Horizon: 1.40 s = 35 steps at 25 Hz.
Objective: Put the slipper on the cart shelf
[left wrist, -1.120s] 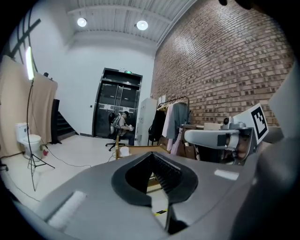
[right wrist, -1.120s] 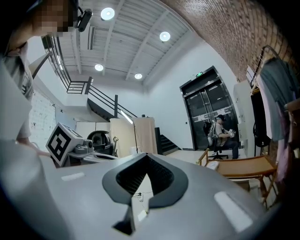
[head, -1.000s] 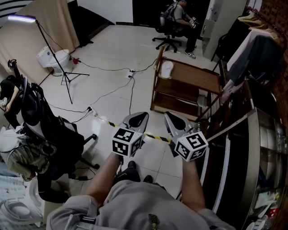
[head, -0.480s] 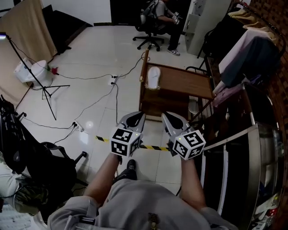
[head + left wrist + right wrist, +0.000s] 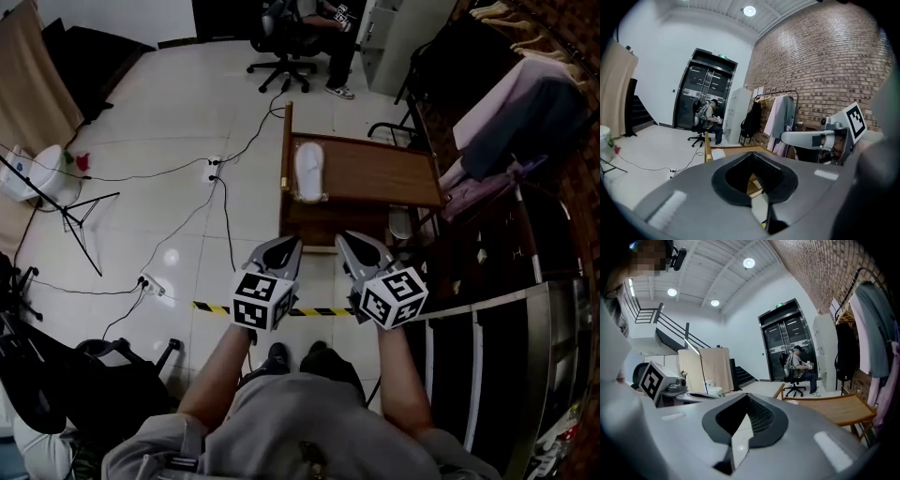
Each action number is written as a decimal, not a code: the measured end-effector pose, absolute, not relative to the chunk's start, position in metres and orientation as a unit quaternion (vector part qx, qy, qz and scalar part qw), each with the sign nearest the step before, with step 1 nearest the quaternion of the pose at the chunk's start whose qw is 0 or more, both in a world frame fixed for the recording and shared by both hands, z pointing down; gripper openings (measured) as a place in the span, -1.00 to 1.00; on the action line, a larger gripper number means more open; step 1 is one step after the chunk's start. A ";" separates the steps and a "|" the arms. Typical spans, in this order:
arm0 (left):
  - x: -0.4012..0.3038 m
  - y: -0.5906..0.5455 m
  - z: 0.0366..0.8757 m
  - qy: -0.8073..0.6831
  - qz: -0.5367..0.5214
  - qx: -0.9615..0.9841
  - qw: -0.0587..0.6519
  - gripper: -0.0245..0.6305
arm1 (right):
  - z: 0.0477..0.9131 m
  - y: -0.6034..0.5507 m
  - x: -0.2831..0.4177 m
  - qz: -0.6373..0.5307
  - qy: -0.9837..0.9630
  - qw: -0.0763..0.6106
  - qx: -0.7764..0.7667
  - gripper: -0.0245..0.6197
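Seemingly the slipper (image 5: 307,172) already rests on the top shelf of the cart (image 5: 375,174). So the left tool (image 5: 284,246) and right tool (image 5: 349,242) hang closed and empty, short of it.

You are looking at a cart (image 5: 375,173) of smooth brown wood; the floor tiles (image 5: 169,103) are shining glossy, and the brick wall (image 5: 811,56) is showing rough.
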<state>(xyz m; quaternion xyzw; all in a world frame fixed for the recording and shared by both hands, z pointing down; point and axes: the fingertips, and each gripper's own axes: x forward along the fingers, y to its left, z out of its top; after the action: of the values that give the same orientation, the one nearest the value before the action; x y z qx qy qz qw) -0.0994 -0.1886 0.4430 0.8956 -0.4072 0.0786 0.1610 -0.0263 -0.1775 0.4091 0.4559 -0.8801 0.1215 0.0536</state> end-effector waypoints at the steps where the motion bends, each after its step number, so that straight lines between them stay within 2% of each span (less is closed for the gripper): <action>1: -0.097 -0.198 0.447 -0.407 0.080 0.895 0.164 -0.90 | 0.413 -0.186 -0.024 0.125 -0.879 0.054 0.456 -0.92; 15: -0.067 -0.298 0.504 -0.448 0.122 0.866 0.187 -0.90 | 0.500 -0.309 0.013 0.199 -0.881 0.081 0.422 -0.89; 18: -0.065 -0.310 0.519 -0.460 0.131 0.856 0.194 -0.90 | 0.533 -0.328 0.020 0.225 -0.873 0.103 0.421 -0.76; 21: -0.065 -0.318 0.535 -0.466 0.140 0.850 0.200 -0.90 | 0.573 -0.342 0.024 0.273 -0.854 0.120 0.427 -0.53; 24: -0.062 -0.333 0.553 -0.465 0.147 0.848 0.208 -0.90 | 0.612 -0.365 0.028 0.314 -0.831 0.127 0.442 -0.52; 25: -0.062 -0.338 0.560 -0.462 0.151 0.848 0.212 -0.90 | 0.623 -0.374 0.029 0.328 -0.822 0.126 0.449 -0.45; 28: -0.062 -0.345 0.577 -0.448 0.167 0.850 0.222 -0.90 | 0.658 -0.394 0.028 0.382 -0.787 0.113 0.472 -0.21; 32: -0.065 -0.348 0.593 -0.436 0.178 0.850 0.234 -0.90 | 0.696 -0.416 0.029 0.434 -0.743 0.103 0.499 -0.08; 35: -0.069 -0.343 0.601 -0.435 0.184 0.845 0.251 -0.90 | 0.711 -0.425 0.026 0.481 -0.712 0.070 0.506 -0.05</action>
<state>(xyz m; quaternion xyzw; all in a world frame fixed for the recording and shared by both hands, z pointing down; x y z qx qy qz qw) -0.0693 -0.3425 0.6008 0.8448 -0.4353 0.1841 0.2507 0.0263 -0.4253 0.7108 0.5060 -0.7123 0.4813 0.0702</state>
